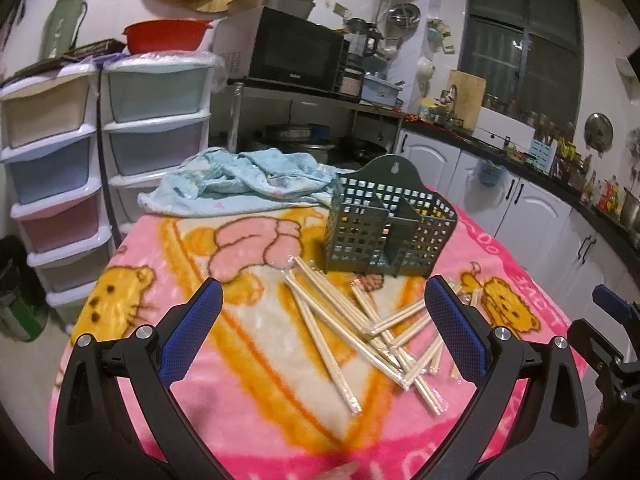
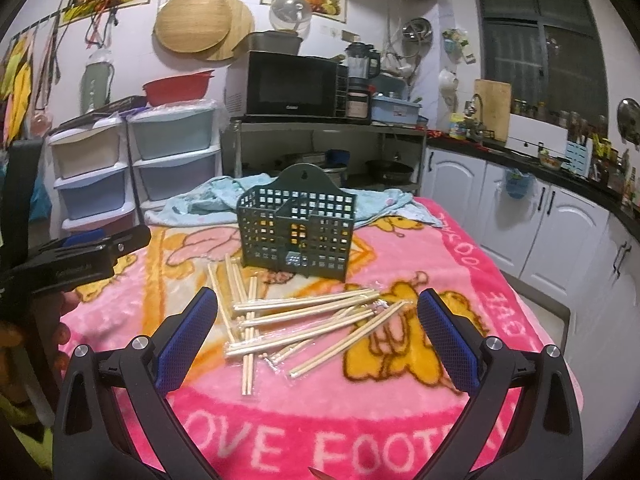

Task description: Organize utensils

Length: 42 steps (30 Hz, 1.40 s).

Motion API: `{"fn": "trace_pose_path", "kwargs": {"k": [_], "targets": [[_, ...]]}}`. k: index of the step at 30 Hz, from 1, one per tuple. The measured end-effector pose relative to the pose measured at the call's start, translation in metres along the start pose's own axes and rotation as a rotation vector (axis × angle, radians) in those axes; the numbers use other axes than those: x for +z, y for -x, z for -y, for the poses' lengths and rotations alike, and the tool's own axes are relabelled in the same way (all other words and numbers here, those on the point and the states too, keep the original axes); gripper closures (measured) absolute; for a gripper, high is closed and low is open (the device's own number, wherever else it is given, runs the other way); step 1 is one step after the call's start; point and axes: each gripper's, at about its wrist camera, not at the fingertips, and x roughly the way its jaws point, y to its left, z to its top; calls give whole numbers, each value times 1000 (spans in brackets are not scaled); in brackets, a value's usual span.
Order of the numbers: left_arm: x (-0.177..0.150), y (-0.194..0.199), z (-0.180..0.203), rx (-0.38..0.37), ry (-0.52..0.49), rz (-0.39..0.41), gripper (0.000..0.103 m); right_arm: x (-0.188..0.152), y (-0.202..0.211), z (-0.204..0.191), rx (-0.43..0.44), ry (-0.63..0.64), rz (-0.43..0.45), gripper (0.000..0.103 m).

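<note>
Several wrapped pairs of wooden chopsticks (image 1: 360,320) (image 2: 304,320) lie in a loose pile on a pink cartoon blanket (image 1: 248,392) (image 2: 472,248). Just behind the pile stands a dark green perforated utensil holder (image 1: 384,224) (image 2: 296,228), upright and with nothing in it that I can see. My left gripper (image 1: 322,292) is open above the pile's near side, nothing between its blue pads. My right gripper (image 2: 316,302) hangs open over the pile as well, holding nothing. The left gripper also shows at the left edge of the right wrist view.
A crumpled light blue cloth (image 1: 240,184) (image 2: 224,196) lies behind the holder at the table's far edge. Plastic drawer towers (image 1: 104,152) stand to the left, a microwave (image 1: 296,52) on a metal rack behind, white cabinets (image 2: 520,220) to the right.
</note>
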Motion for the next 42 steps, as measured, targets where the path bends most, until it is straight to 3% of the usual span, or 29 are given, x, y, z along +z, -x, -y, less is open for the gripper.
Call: {"fn": "trace_pose_path", "kwargs": {"k": [6,18,26,30,36,42], "targets": [[4,-3,-25,-53,58,7,10,6,-16,-1,23,13,-30,6],[33,-14,-52,35,113,28,10,31,-55,3,73,17,-88,6],[57,-34,-53,42,91,6,10,46,-91,26,39,-32,-138,6],[56,-56,-48,10,78,-54,10,47,-109,45,16,-74,-167,6],[40,-103,-45,-16,81,-206,10,39,-133,68,-17,-105,-234,8],[24,-146,-47,-37,107,-326,25,20,-162,85,-1,-136,-331,29]]}}
